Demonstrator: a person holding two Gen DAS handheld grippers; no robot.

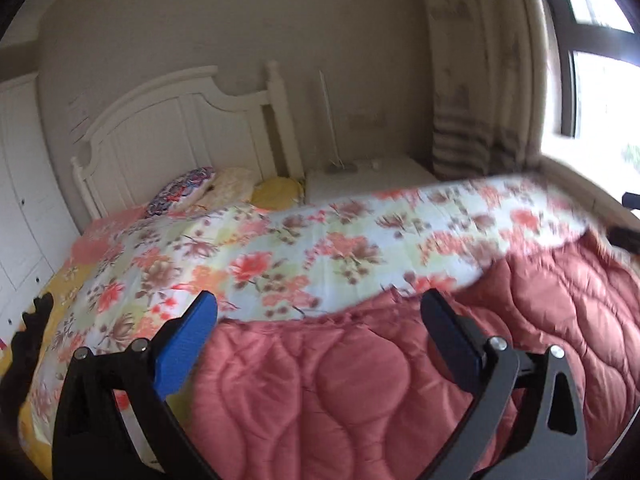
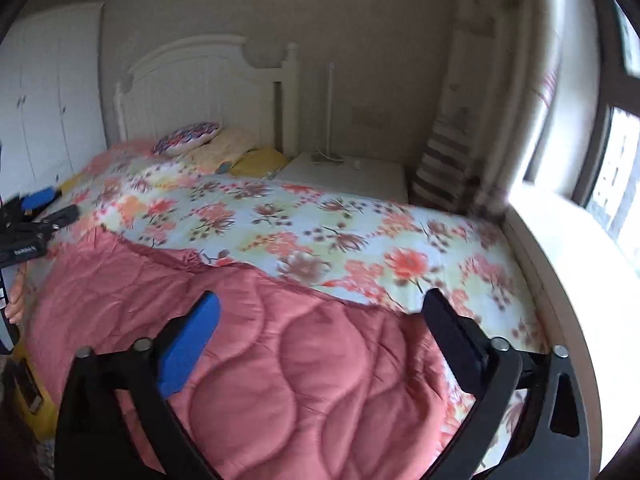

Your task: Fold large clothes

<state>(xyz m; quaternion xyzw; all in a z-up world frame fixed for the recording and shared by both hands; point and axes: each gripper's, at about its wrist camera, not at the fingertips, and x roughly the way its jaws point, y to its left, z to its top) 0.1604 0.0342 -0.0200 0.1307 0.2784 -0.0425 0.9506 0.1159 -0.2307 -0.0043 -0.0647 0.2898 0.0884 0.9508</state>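
Note:
A large quilt lies spread over the bed, floral side (image 1: 304,252) up on the far half and pink quilted side (image 1: 360,392) folded over the near half. It shows the same way in the right wrist view, floral (image 2: 320,232) and pink (image 2: 260,344). My left gripper (image 1: 320,320) is open and empty above the pink part near the fold edge. My right gripper (image 2: 320,320) is open and empty above the pink part. The left gripper (image 2: 40,208) also shows at the far left of the right wrist view, over the bed's left edge.
A white headboard (image 1: 176,132) stands at the far end with pillows (image 1: 184,190) below it. A white nightstand (image 2: 352,178) with a lamp stands beside the bed. A curtain (image 1: 472,112) and window ledge (image 2: 572,256) run along the right. White wardrobes (image 2: 44,96) stand at the left.

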